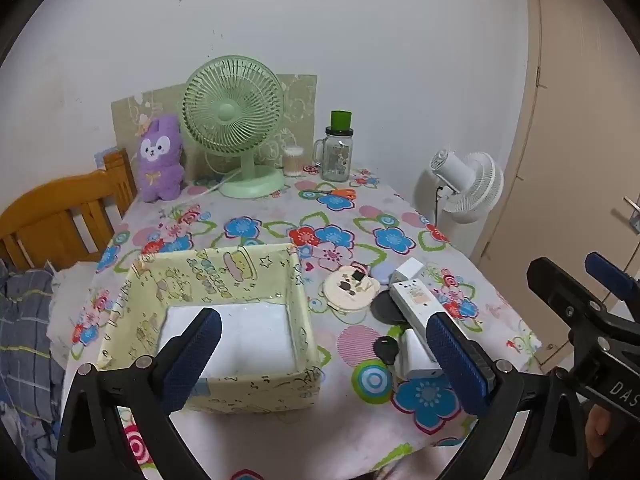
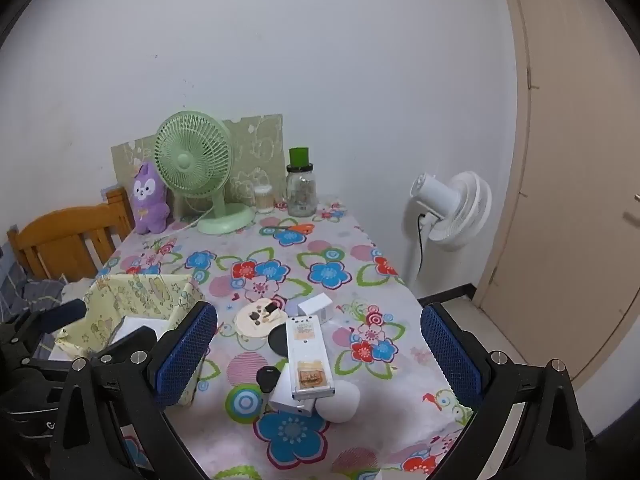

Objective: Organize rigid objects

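A pale yellow patterned box (image 1: 224, 280) stands open on the flowered table, empty with a white bottom; it also shows in the right wrist view (image 2: 136, 296). To its right lies a cluster: a long white remote-like case (image 2: 308, 356) (image 1: 416, 304), a white block (image 2: 316, 306), a round cream disc (image 2: 258, 320) (image 1: 350, 290), a black disc (image 2: 278, 338), a black key fob (image 2: 267, 378) (image 1: 386, 350), a white adapter (image 2: 286, 398) and a white egg-shaped thing (image 2: 340, 402). My left gripper (image 1: 324, 356) is open above the box's near right corner. My right gripper (image 2: 320, 352) is open around the cluster, above it.
At the back stand a green desk fan (image 2: 196, 172), a purple plush (image 2: 148, 200), a glass jar with green lid (image 2: 302, 192), a cotton-swab tub (image 2: 264, 198) and orange scissors (image 2: 300, 229). A wooden chair (image 2: 68, 236) stands left, a white floor fan (image 2: 452, 208) right, beside a door.
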`<state>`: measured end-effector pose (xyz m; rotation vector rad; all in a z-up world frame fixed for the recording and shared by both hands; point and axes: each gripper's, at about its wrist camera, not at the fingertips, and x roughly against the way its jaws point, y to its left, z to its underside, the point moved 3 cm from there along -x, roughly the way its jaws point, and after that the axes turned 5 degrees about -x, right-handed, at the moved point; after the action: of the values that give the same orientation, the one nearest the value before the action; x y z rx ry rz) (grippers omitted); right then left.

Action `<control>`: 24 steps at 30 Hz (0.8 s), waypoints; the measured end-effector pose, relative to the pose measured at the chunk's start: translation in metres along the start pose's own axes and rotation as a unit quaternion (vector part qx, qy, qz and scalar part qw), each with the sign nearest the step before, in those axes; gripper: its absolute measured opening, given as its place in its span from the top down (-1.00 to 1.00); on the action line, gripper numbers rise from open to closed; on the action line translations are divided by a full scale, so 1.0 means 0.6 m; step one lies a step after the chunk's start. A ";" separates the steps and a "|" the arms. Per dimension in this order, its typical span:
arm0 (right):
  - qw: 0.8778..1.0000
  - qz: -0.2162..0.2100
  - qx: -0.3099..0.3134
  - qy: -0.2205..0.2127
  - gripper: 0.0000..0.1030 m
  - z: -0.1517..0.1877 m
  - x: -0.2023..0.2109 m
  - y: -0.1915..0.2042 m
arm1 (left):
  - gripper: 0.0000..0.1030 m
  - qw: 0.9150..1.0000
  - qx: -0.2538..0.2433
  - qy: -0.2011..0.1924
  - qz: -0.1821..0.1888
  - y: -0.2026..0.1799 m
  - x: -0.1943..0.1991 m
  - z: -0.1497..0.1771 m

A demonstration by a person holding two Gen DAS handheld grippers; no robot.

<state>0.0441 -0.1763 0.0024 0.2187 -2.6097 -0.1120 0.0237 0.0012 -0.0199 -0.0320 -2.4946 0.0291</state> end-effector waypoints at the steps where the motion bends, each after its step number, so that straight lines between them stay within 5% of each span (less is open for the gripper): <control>1: 1.000 -0.003 -0.003 0.001 -1.00 -0.001 -0.001 -0.001 | -0.99 1.000 0.002 0.002 0.005 0.001 0.000 0.002; 24: 1.000 0.010 0.000 -0.005 -1.00 -0.002 -0.001 0.004 | -0.99 0.999 0.008 -0.027 -0.023 0.023 0.024 -0.008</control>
<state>0.0446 -0.1738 0.0034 0.1927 -2.6215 -0.1069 0.0153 0.0157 -0.0077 0.0341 -2.5487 0.0317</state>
